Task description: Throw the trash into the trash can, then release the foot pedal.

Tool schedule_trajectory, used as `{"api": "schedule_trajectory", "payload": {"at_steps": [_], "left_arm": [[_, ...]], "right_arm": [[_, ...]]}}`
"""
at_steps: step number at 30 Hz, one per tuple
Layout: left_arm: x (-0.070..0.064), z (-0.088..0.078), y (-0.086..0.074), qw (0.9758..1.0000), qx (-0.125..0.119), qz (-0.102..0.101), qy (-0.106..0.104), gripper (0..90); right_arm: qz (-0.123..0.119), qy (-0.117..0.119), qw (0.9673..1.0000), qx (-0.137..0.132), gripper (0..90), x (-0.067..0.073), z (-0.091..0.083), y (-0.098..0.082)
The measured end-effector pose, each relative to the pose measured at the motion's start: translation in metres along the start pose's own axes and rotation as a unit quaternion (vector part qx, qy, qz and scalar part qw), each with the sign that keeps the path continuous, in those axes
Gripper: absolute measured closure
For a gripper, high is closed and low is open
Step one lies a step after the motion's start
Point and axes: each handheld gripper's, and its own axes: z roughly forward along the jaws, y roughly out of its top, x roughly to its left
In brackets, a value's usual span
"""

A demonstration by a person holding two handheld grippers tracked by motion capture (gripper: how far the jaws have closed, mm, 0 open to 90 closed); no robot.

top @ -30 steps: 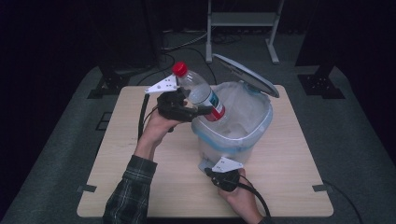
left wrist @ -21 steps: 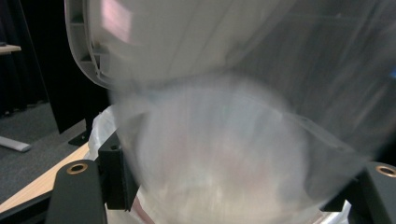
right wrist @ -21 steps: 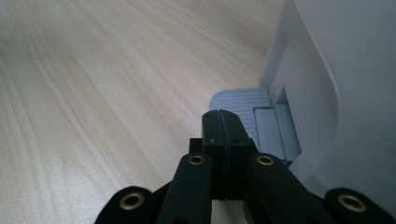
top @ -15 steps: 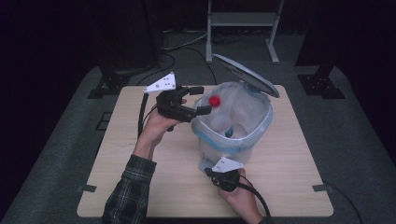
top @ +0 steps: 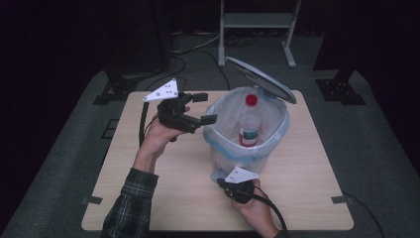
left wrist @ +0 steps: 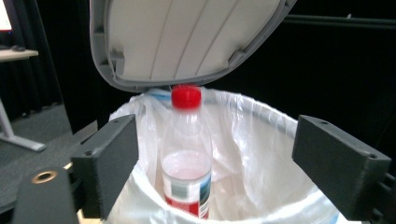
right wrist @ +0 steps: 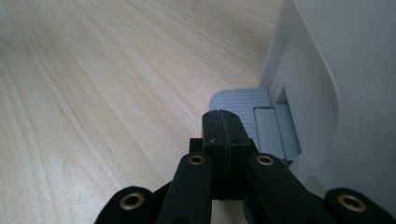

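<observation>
From the high view, the job looks almost done. The bottle (top: 249,125) stands inside the bin (top: 246,154), in its white bag (top: 224,119), with its red cap (top: 251,99) pointing up. The bin sits near the middle of the table (top: 124,183), and its lid (top: 262,79) is tipped up at the bin's 12 o'clock. The left gripper (top: 204,108) hangs at the bin's 9 o'clock. Its claw has just been opening and has nothing in it. The right gripper (top: 224,182) is at the bin's 6 o'clock, low by the foot of the bin. I think what is left is to lift that gripper so the lid comes down, and to take both hands away. Counting here: one bottle, one bin, one lid, two grippers.

In the left gripper view, the two black jaws stand wide apart with only air between them. Past them the bottle (left wrist: 186,154) stands in the bag (left wrist: 261,158), just under the raised lid (left wrist: 187,37). The cap (left wrist: 186,97) is at 12 o'clock on the bottle. One bottle, one cap, one lid.

In the right gripper view, the claw of the right gripper (right wrist: 220,122) is squeezed tight shut, with nothing held. Its tip sits on the grey pedal (right wrist: 240,100) at the bin's foot, and the bin wall (right wrist: 345,84) rises at 3 o'clock. I think this push is what keeps the lid up. One pedal, one bin.
</observation>
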Motion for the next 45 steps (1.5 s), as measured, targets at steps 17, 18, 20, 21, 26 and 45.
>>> {"api": "schedule_trajectory", "payload": {"at_steps": [17, 18, 20, 21, 26, 45], "left_arm": [[-0.025, -0.042, -0.027, 0.9972, 0.038, 0.012, 0.064, 2.5], [-0.027, -0.044, -0.029, 0.9969, 0.04, 0.012, 0.066, 2.4], [-0.031, -0.05, -0.034, 0.9965, 0.043, 0.014, 0.071, 2.1], [-0.034, -0.053, -0.037, 0.9964, 0.044, 0.013, 0.072, 2.1], [-0.042, -0.065, -0.051, 0.9949, 0.055, 0.013, 0.083, 2.1], [-0.054, -0.1, -0.098, 0.9878, 0.097, 0.0, 0.121, 1.6]], "right_arm": [[0.002, 0.001, 1.0, 0.001, 89.2, 0.0, -0.001, 0.0], [0.002, 0.001, 1.0, 0.001, 89.1, 0.0, -0.001, 0.0], [0.001, 0.002, 1.0, -0.002, 88.1, -0.001, -0.001, 0.0], [0.002, 0.003, 1.0, -0.003, 87.1, -0.001, -0.002, -0.001], [0.007, 0.015, 0.9998, 0.005, 80.6, 0.001, -0.01, 0.001], [0.024, 0.042, 0.9988, -0.008, 72.8, 0.002, -0.053, -0.009]]}}
